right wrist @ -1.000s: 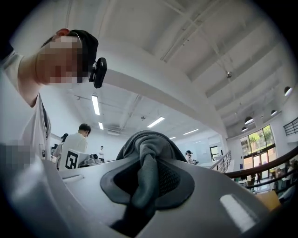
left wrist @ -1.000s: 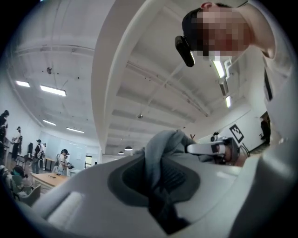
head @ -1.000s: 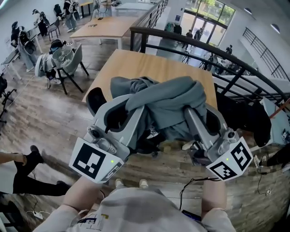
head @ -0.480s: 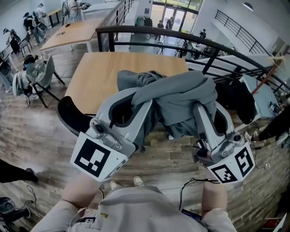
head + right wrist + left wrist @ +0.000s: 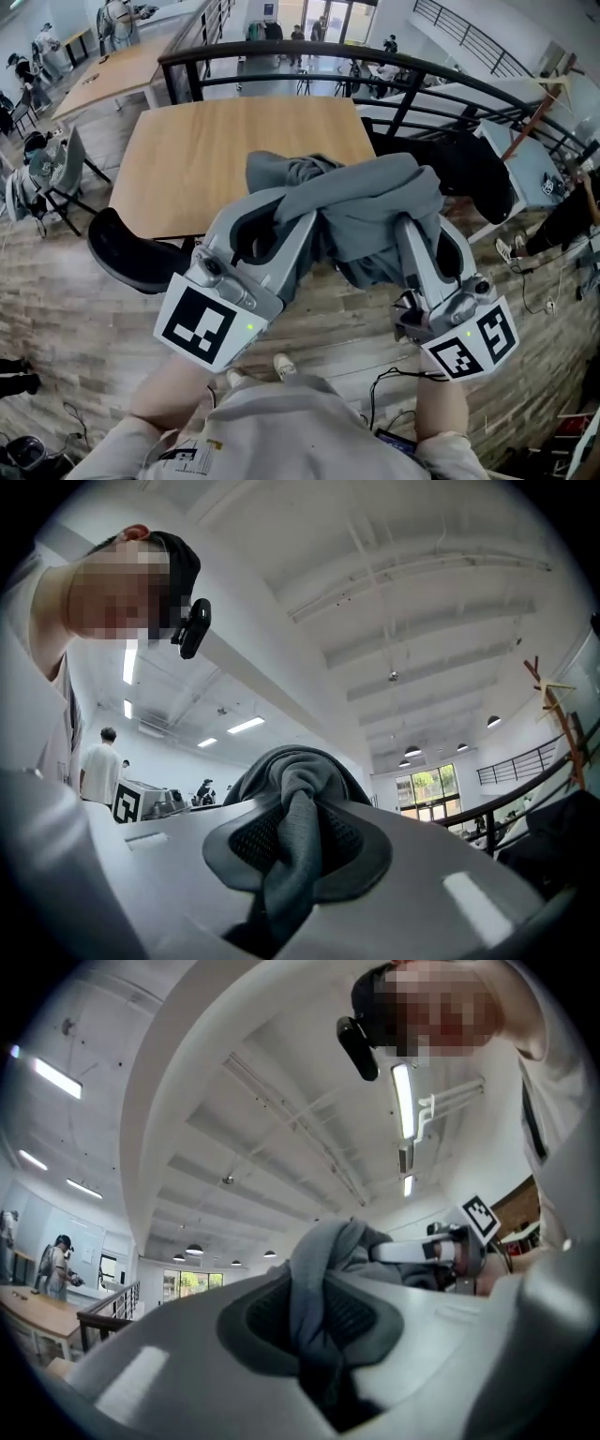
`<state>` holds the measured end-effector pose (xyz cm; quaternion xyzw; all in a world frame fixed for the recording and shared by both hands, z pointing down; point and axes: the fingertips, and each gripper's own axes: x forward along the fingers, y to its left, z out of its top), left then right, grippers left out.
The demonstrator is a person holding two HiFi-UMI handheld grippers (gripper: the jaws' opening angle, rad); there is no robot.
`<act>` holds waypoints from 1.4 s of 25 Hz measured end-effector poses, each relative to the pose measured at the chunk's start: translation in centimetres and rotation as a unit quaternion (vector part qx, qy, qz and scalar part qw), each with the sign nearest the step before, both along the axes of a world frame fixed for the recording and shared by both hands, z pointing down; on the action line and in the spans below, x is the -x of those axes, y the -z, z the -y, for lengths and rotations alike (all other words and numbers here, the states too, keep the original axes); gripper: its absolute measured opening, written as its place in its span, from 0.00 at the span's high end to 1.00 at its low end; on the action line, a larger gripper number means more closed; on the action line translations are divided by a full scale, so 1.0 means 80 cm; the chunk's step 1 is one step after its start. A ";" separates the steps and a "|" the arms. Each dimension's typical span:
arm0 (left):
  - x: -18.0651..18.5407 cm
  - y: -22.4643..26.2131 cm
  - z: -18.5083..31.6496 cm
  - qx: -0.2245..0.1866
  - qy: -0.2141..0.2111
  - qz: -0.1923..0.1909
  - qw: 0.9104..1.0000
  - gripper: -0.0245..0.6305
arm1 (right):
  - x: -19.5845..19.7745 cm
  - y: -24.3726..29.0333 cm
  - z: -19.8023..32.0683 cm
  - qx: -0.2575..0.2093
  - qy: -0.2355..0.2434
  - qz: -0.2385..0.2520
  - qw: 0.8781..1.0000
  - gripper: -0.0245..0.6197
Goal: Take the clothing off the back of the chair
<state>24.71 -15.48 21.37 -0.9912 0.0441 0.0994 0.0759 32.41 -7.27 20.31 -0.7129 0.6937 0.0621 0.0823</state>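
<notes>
A grey garment point(image 5: 370, 211) hangs bunched in the air between my two grippers, over the wooden floor just in front of the table's point(image 5: 234, 141) near edge. My left gripper point(image 5: 281, 220) is shut on one fold of it, and that fold point(image 5: 314, 1302) runs down between its dark pads point(image 5: 258, 1316). My right gripper point(image 5: 412, 220) is shut on another fold point(image 5: 295, 832), pinched between its pads point(image 5: 244, 841). Both grippers tilt slightly upward. A black chair point(image 5: 131, 258) stands at the lower left with its back bare, apart from the garment.
A second black chair point(image 5: 473, 169) stands at the table's right corner. A black metal railing point(image 5: 394, 66) curves behind the table. More tables, chairs and people are far off at the upper left. Cables point(image 5: 394, 380) lie on the floor by the person's feet.
Both grippers have carried the garment sideways together, still shut on it. The black chair has slid from beside the left gripper to the lower left of the picture.
</notes>
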 end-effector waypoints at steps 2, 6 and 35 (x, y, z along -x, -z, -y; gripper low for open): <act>-0.007 -0.016 -0.011 -0.004 0.000 0.017 1.000 0.89 | -0.007 -0.013 -0.010 0.007 -0.004 0.012 1.000 0.86; -0.017 -0.040 -0.017 0.016 -0.010 0.032 0.999 0.89 | -0.015 -0.036 -0.017 0.021 -0.020 0.017 0.999 0.86; -0.050 -0.214 -0.069 0.076 -0.053 0.143 0.985 0.89 | -0.038 -0.214 -0.069 0.137 -0.071 0.080 0.985 0.86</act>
